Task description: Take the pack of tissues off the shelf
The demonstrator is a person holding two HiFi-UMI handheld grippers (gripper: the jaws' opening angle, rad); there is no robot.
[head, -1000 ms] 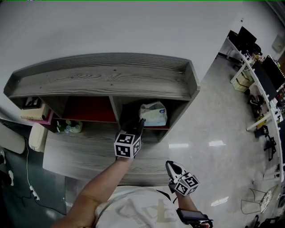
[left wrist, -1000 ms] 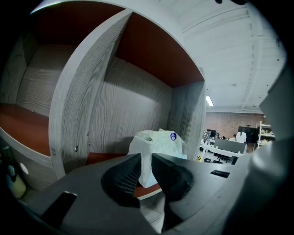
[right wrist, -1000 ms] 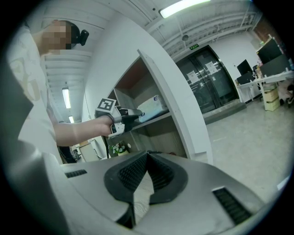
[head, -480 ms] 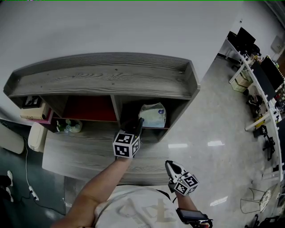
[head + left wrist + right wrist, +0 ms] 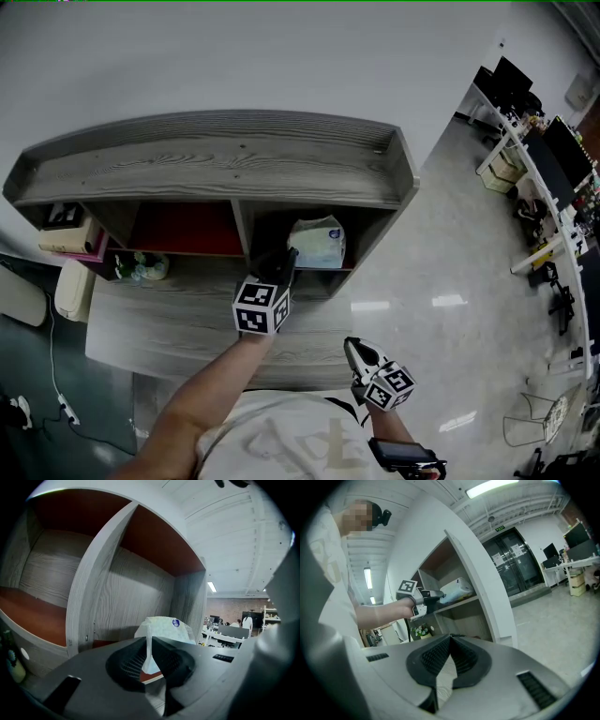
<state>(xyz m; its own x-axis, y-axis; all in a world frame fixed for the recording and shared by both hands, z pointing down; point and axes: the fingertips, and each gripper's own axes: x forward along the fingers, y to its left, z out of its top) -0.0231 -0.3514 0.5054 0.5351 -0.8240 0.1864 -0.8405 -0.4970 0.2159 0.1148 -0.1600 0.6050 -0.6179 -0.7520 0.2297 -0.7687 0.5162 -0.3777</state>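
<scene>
On the grey wooden shelf (image 5: 216, 169), at one o'clock, the left gripper (image 5: 149, 644) has just been closing its jaws, pinching the white plastic pack of tissues (image 5: 165, 627); pulling it out is left to do; the right gripper (image 5: 449, 644) waits, jaws together, empty.

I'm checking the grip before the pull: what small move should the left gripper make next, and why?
Probably draw the left gripper straight back out of the right compartment of the grey wooden shelf. Its fingers have just been closing and now pinch the thin end flap of the white plastic-wrapped tissue pack, which is not yet off the shelf board.
</scene>
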